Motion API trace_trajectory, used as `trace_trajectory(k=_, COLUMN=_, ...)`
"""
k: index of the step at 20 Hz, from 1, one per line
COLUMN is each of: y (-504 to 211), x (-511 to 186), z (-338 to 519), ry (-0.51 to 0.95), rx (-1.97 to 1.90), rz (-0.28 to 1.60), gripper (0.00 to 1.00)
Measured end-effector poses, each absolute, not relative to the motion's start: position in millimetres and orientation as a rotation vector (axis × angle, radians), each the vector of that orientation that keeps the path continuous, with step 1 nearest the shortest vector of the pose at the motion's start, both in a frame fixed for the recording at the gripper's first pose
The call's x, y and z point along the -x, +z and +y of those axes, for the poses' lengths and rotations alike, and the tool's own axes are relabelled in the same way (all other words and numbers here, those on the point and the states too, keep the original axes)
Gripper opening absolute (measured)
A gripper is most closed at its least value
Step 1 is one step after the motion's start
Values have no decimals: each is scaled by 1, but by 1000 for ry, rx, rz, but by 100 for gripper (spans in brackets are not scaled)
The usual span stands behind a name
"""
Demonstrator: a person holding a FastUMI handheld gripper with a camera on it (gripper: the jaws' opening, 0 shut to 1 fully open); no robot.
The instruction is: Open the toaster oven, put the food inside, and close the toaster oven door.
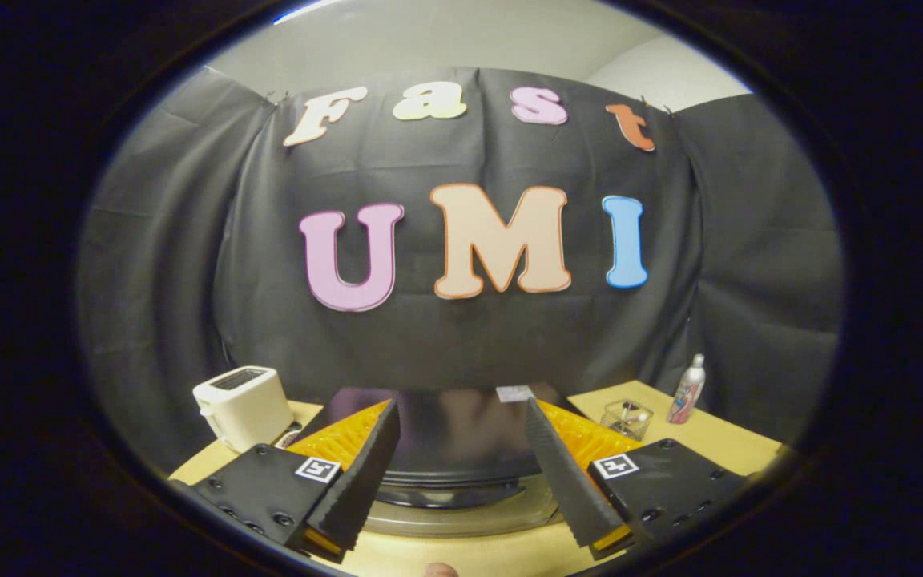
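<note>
The toaster oven (461, 441) stands on the table just ahead of me, a black box with a glossy top. A dark handle bar (461, 495) and a silvery front rim (461, 519) run along its near edge; the door looks shut. My gripper (460, 405) hovers above the oven's front, open, with nothing between its fingers. The black ribbed fingers (361, 473) spread to either side of the oven's top. A small tan rounded thing (439, 570) peeks in at the nearest table edge; I cannot tell what it is.
A white pop-up toaster (243, 405) sits left of the oven. To the oven's right are a small clear box (626, 417) and a slim bottle (688, 390). The wooden table (718, 441) ends at the black cloth wall behind.
</note>
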State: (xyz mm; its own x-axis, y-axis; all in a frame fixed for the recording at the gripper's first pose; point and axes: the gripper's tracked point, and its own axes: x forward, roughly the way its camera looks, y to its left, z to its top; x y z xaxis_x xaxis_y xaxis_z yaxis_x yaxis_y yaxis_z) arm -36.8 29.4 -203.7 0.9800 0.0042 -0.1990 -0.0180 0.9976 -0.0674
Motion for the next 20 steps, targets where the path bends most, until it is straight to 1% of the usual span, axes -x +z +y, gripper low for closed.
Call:
trace_trajectory(k=8, y=-270, x=41, z=36, ry=9, rx=52, rz=340, gripper=99)
trace_trajectory(k=14, y=-271, x=52, z=34, ry=16, rx=65, rz=354, gripper=100)
trace_trajectory(k=20, y=-274, x=95, z=26, ry=-5, rx=53, rz=376, gripper=100)
